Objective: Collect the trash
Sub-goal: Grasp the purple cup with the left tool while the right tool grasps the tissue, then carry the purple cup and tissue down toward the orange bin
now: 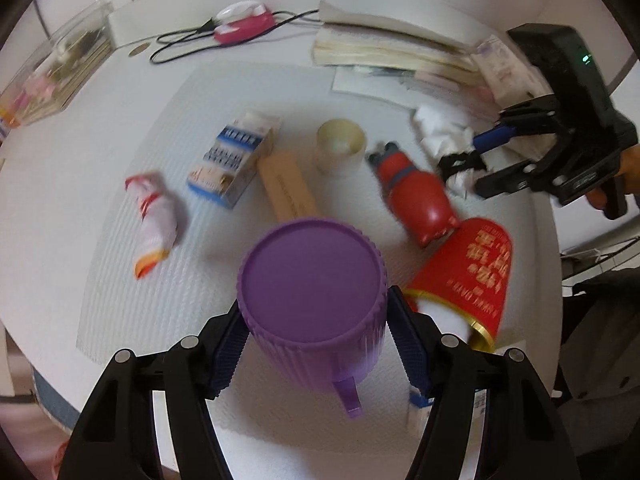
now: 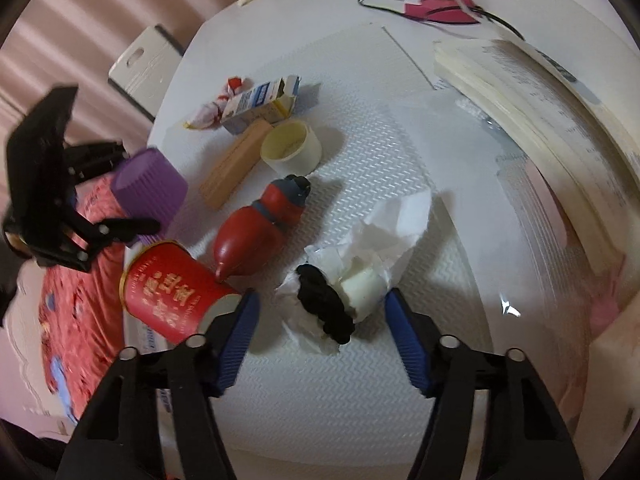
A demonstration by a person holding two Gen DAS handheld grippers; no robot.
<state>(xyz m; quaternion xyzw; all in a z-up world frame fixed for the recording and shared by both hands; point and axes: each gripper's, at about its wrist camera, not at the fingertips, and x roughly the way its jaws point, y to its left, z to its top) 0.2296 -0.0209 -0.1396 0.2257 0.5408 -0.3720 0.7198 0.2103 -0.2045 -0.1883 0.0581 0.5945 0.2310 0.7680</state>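
My left gripper (image 1: pixel 316 348) is shut on an upside-down purple ribbed cup (image 1: pixel 314 300) and holds it above the white mat; it also shows in the right wrist view (image 2: pixel 150 186). My right gripper (image 2: pixel 320 340) is open, its blue pads on either side of a crumpled white tissue (image 2: pixel 372 264) with a black hair tie (image 2: pixel 326 306). In the left wrist view the right gripper (image 1: pixel 476 164) hovers over that tissue (image 1: pixel 440 132). A crumpled red-white wrapper (image 1: pixel 154 220), an opened blue-white carton (image 1: pixel 232 160) and a tipped red paper cup (image 1: pixel 468 276) lie on the mat.
A red bottle-shaped toy (image 1: pixel 416 196), a cream tape roll (image 1: pixel 340 148) and a tan wooden block (image 1: pixel 288 188) lie mid-mat. A thick book (image 2: pixel 540 112), a pink device with black cable (image 1: pixel 244 24) and a clear box (image 1: pixel 52 68) sit at the far edge.
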